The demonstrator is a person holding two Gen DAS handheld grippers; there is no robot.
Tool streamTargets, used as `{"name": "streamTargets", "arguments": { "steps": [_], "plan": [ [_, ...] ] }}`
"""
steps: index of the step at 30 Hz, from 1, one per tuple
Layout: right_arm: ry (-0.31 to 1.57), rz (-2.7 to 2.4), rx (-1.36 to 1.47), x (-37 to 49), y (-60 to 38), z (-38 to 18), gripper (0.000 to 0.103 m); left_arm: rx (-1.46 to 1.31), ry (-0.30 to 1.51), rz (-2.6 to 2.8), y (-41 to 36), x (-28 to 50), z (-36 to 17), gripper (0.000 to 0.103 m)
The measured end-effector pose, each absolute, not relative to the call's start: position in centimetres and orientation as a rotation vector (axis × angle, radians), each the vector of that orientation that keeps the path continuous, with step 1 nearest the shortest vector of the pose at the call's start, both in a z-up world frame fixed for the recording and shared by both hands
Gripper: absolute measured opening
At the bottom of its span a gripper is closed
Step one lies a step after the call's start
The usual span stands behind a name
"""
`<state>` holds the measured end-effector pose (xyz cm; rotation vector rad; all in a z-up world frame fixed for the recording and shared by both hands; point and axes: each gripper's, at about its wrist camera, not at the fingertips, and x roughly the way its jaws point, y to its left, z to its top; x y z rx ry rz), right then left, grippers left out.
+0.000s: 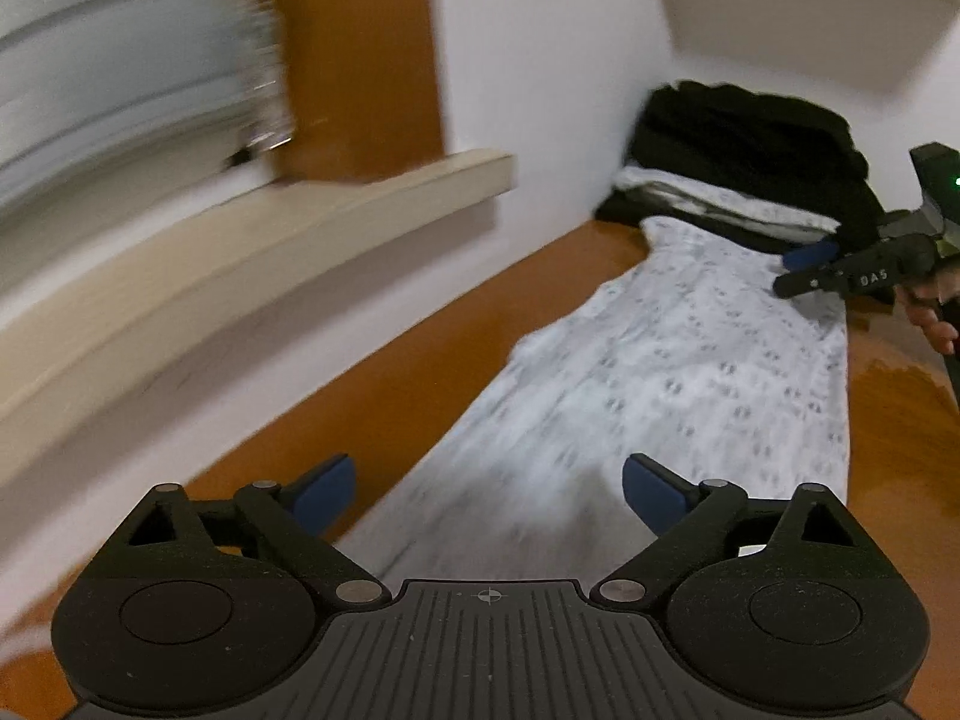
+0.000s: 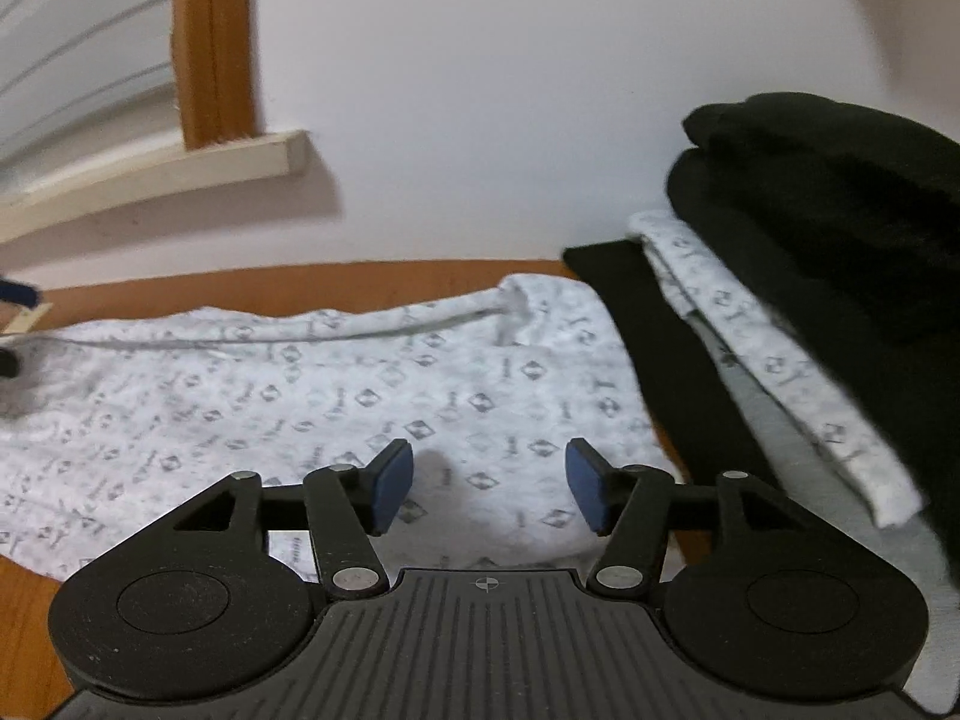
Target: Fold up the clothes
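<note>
A white garment with a grey printed pattern (image 1: 690, 372) lies flat and folded into a long strip on the orange-brown table (image 1: 372, 372). My left gripper (image 1: 489, 495) hovers over its near end, jaws wide open, nothing between the blue pads. In the right wrist view the same garment (image 2: 336, 402) spreads below my right gripper (image 2: 489, 483), whose jaws stand apart with only cloth beneath them, not pinched. The right gripper (image 1: 804, 270) also shows at the left wrist view's right edge, over the garment's far end, with part of a hand (image 1: 933, 324) behind it.
A stack of folded clothes (image 2: 840, 276), black pieces with a white patterned one between, sits at the table's far right against the white wall (image 2: 480, 120). A window sill (image 1: 270, 252) and wooden frame (image 1: 360, 60) run along the left. Bare tabletop (image 1: 900, 432) lies right of the garment.
</note>
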<state>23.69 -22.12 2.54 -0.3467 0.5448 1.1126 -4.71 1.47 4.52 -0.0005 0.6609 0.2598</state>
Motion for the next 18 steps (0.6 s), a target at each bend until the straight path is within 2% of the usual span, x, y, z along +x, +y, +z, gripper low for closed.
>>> {"name": "streamTargets", "arguments": {
  "steps": [5, 8, 11, 13, 14, 15, 18],
  "plan": [
    [0.548, 1.139, -0.320, 24.3, -22.2, 1.6, 0.064, 0.058, 0.729, 0.212, 0.9, 1.6, 4.0, 0.093],
    [0.574, 1.165, -0.286, 25.0, -22.4, 1.4, 0.069, 0.077, 0.763, 0.224, 1.2, 4.0, 3.2, 0.082],
    [0.583, 1.170, -0.291, 24.9, -22.1, 1.3, 0.075, 0.108, 0.803, 0.298, 2.2, 5.4, 2.5, 0.078],
    [0.579, 1.165, -0.314, 24.6, -21.8, 1.2, 0.075, 0.166, 0.752, 0.470, 3.1, 5.3, 2.8, 0.059],
    [0.568, 1.158, -0.342, 24.3, -21.5, 1.2, 0.076, 0.191, 0.720, 0.569, 3.6, 5.2, 3.0, 0.056],
    [0.559, 1.152, -0.364, 24.0, -21.3, 1.1, 0.076, 0.189, 0.698, 0.614, 4.0, 4.9, 3.2, 0.055],
    [0.558, 1.152, -0.368, 24.1, -21.3, 1.1, 0.078, 0.109, 0.686, 0.559, 4.8, 3.5, 3.5, 0.076]
  ]
}}
